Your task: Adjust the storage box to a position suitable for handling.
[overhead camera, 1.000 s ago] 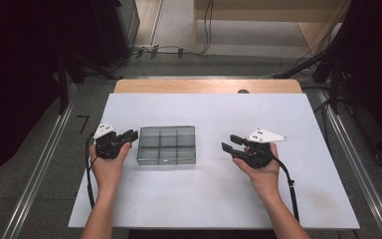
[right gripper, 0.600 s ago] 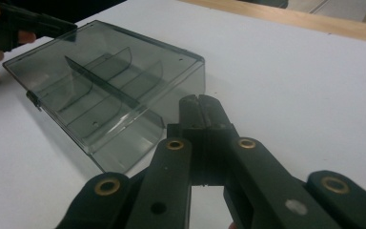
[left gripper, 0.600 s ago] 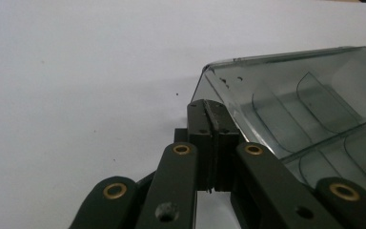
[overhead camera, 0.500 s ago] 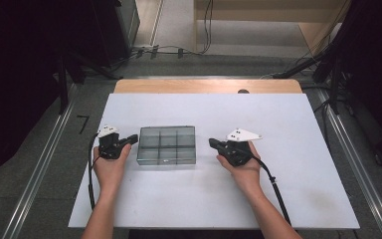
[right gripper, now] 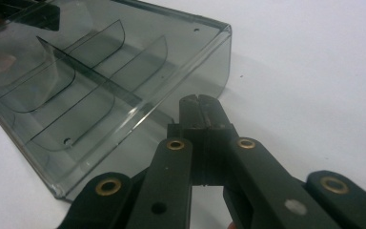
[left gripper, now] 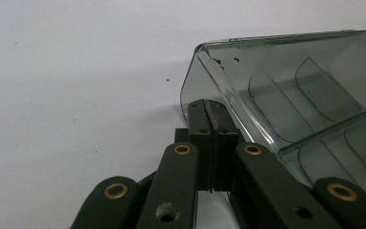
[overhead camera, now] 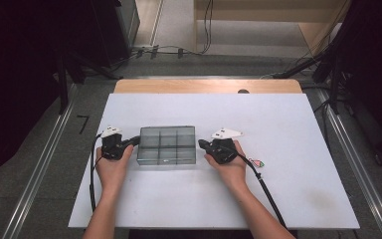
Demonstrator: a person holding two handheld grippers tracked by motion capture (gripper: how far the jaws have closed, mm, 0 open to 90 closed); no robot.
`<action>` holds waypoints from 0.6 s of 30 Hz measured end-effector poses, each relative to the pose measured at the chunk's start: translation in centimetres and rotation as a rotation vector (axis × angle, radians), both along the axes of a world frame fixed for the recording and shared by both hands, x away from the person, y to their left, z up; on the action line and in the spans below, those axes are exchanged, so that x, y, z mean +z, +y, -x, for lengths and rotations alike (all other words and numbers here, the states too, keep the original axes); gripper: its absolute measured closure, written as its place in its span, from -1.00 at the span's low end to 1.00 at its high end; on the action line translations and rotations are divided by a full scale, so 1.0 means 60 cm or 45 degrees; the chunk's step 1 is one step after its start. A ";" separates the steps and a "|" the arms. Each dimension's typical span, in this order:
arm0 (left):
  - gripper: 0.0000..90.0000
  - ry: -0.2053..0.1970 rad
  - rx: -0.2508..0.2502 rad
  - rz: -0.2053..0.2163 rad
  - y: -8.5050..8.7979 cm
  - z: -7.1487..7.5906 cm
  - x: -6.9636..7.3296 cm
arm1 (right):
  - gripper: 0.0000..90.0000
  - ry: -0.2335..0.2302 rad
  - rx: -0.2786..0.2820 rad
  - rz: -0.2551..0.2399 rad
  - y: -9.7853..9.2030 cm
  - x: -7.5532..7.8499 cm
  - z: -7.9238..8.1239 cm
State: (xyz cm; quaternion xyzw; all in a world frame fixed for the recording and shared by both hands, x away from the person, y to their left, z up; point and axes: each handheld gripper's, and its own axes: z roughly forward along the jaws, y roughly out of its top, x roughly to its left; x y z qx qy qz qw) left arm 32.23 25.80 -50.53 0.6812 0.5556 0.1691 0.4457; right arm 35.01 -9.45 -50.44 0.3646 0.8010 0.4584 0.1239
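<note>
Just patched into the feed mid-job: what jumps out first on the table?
A smoky clear divider box sits on the white table, left of centre. The left gripper and the right gripper flank its two short ends, jaws shut, tips at the box walls. A small red-green sticker lies beside the right hand.

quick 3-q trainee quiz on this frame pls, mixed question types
1. True or false: the smoky transparent plastic compartment box on the white table top lies between the left gripper and the right gripper.
2. How do both grippers' jaws stand? A open wide, B closed together, C clamped on the box wall.
3. What small thing lies on the table beside the right gripper's cable?

Key: 1 true. 2 B; in each gripper view the pads meet with nothing between them, at the box's end wall. 3 a small pink and green sticker.
</note>
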 end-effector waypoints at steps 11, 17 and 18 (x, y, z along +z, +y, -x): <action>1.00 0.006 -0.018 0.028 -0.002 0.004 -0.001 | 0.95 0.013 -0.019 0.010 0.009 -0.004 -0.002; 1.00 -0.003 -0.026 0.031 -0.003 0.004 -0.002 | 0.96 0.054 -0.050 0.018 0.012 -0.005 0.003; 1.00 -0.003 -0.028 0.035 -0.002 0.004 -0.003 | 0.96 0.065 -0.056 0.023 0.013 -0.005 0.006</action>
